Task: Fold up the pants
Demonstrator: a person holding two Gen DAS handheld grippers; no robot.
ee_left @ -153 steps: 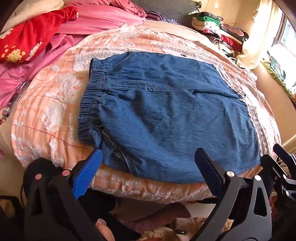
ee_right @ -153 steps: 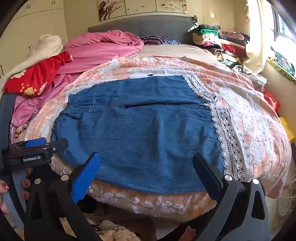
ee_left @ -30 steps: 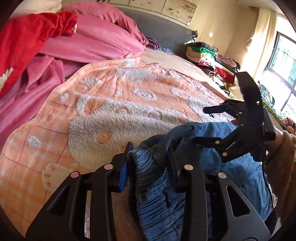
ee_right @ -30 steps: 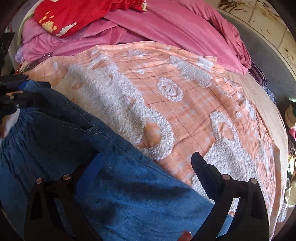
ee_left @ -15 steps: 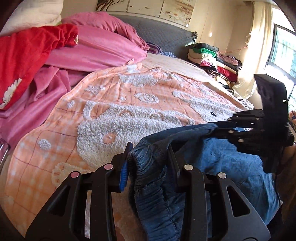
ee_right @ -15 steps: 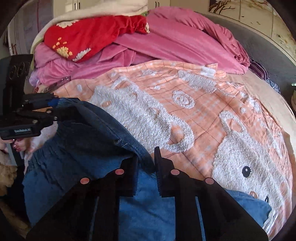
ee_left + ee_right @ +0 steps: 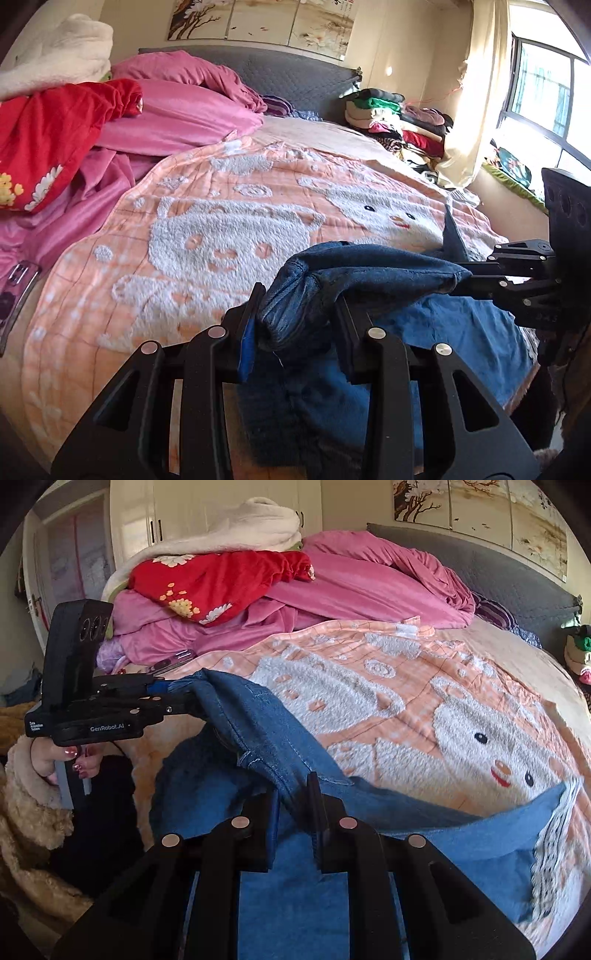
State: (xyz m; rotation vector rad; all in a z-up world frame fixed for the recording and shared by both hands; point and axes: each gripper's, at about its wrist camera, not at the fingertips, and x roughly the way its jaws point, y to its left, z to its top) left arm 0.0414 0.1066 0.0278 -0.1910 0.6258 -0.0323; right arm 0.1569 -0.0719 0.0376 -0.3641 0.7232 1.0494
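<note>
Left wrist view: the left tool (image 7: 295, 321) is clenched on the bunched waistband of the pants (image 7: 461, 332), lifted above the blanket (image 7: 221, 229) near the bed's near edge; a taut edge runs right to the right tool (image 7: 467, 282), clamped on it. Right wrist view: the right tool (image 7: 291, 808) pinches a denim fold; the pants (image 7: 295, 904) hang between both tools over the bed's near edge; the left tool (image 7: 177, 698) grips the far corner.
</note>
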